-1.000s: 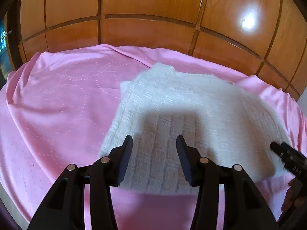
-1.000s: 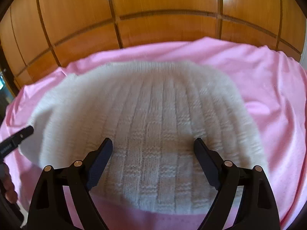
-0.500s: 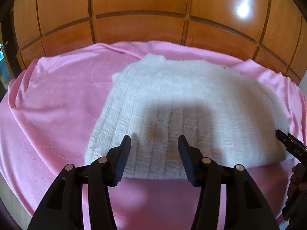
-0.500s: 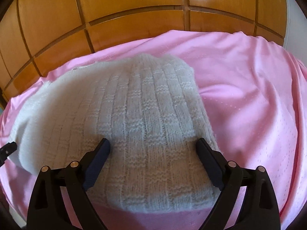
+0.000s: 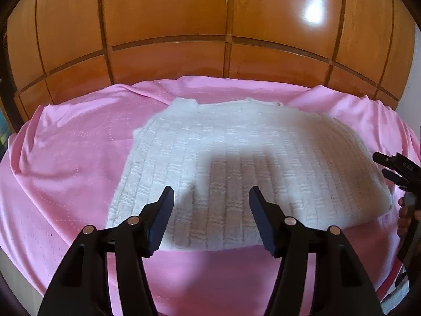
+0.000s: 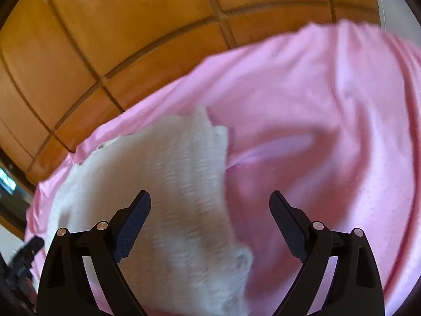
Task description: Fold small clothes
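On the pink sheet (image 5: 65,163) lies the folded white knit (image 5: 236,158), untouched, while the left tool (image 5: 210,200) is opening and the right tool (image 6: 210,205) stands wide; next probably a side-edge grasp for another fold

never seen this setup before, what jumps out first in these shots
A white knitted garment lies folded flat in the middle of a bright pink sheet, with glossy wooden panels filling the background. In the foreground the left tool hangs over the garment's near edge, jaws opening with nothing between them. The right tool, open too, straddles the garment's right edge in its blurred view.
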A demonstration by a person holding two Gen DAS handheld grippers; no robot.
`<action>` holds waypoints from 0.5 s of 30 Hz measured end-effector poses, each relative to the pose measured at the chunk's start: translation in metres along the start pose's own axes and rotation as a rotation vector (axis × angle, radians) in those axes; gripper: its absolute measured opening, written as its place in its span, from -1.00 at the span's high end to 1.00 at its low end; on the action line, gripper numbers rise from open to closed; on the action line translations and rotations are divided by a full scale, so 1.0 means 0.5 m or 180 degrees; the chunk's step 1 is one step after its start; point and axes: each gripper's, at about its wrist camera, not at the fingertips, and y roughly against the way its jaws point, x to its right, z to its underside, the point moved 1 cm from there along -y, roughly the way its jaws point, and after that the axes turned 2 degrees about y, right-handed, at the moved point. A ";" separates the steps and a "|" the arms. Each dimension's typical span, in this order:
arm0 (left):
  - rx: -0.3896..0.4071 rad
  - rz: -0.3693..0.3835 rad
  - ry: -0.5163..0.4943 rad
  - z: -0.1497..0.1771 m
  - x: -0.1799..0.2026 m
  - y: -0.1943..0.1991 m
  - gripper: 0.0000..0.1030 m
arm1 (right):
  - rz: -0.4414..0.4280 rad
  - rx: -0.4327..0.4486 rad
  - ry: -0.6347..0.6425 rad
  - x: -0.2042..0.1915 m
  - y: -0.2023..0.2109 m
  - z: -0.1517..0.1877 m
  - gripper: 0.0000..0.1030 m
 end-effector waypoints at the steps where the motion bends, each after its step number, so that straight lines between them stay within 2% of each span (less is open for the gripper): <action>1: -0.0005 -0.0003 -0.0013 0.000 0.004 0.000 -0.17 | -0.0055 -0.0055 -0.0089 0.013 -0.010 0.001 -0.76; 6: -0.0092 -0.0007 -0.0114 0.001 0.027 -0.019 -0.17 | -0.0331 -0.0173 -0.0219 0.031 -0.028 0.020 -0.76; 9: -0.0201 0.0040 -0.0151 0.006 0.041 -0.045 -0.17 | -0.0638 -0.0255 -0.0225 0.023 -0.024 0.038 -0.70; 11: -0.0279 0.0066 -0.0177 0.009 0.047 -0.066 -0.17 | -0.0776 -0.0327 -0.0209 0.014 -0.028 0.046 -0.58; 15: -0.0441 0.0132 -0.0142 0.010 0.054 -0.109 -0.19 | -0.0880 -0.0425 -0.0193 0.002 -0.035 0.060 -0.17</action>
